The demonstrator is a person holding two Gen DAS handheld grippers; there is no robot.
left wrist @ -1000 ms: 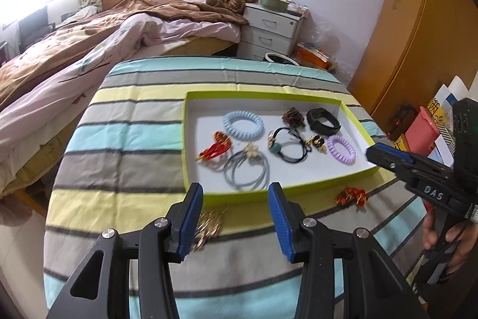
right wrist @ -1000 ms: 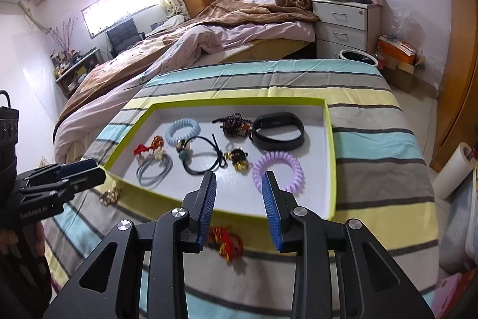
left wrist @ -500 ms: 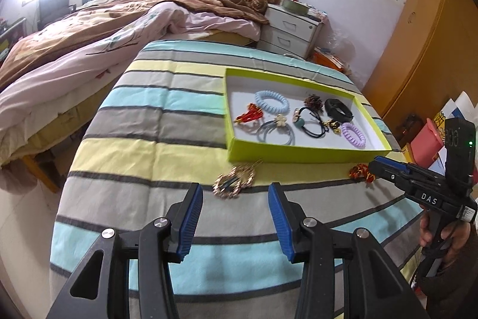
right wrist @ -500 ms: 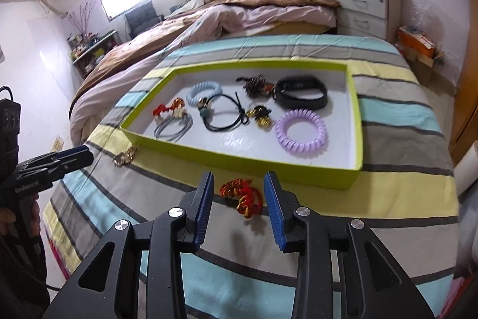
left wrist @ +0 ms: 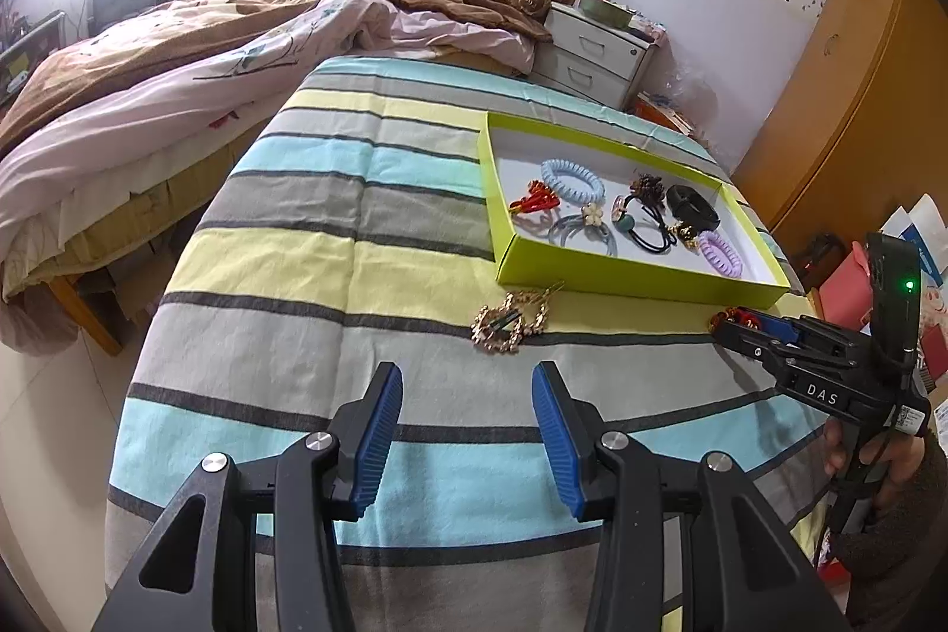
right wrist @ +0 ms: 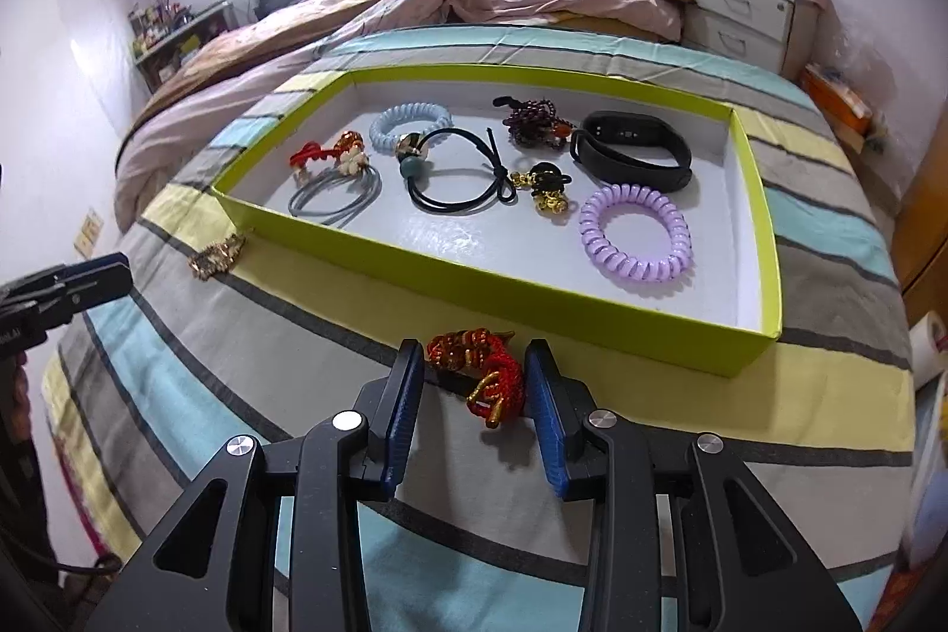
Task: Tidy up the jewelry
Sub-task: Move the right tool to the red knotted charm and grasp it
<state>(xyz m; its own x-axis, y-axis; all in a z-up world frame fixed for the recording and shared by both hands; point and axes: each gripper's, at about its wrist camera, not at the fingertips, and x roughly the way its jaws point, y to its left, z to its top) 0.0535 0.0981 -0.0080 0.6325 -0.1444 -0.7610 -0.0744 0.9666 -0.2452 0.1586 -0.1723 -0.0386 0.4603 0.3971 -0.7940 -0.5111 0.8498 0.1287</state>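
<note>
Straddling the red knot (right wrist: pixel 480 371), the right gripper (right wrist: pixel 474 395) sits low over the striped bedspread (left wrist: pixel 355 229), just short of the tray's (right wrist: pixel 533 288) near wall. Fingers apart, one each side of the knot, not yet pinching; contact with the pads can't be told. Knot's long axis runs roughly along the fingers, slanting a little toward the right pad (right wrist: pixel 542 407), tassel end nearest the camera. Judgement: closing straight in should catch it, then it goes up and over the near wall into the tray.

Left gripper (left wrist: pixel 468 430) hovers higher, fingers wide apart, holding nothing. Gold brooch (left wrist: pixel 512 321) lies ahead of it and slightly right of centre, on the bedspread just outside the tray's near-left corner, well clear of the fingertips. So right is nearer its item; left has a reach to make.

Tray already holds: black band (right wrist: pixel 631 149), purple coil (right wrist: pixel 637 232), blue coil (right wrist: pixel 409 125), black tie (right wrist: pixel 462 182), grey ties (right wrist: pixel 335 193), dark bead cluster (right wrist: pixel 533 122), small gold charm (right wrist: pixel 548 185), red-gold piece (right wrist: pixel 329 152).

Writing: "DAS" in white on the right gripper's body, seen from the left wrist view. Nothing else readable.
</note>
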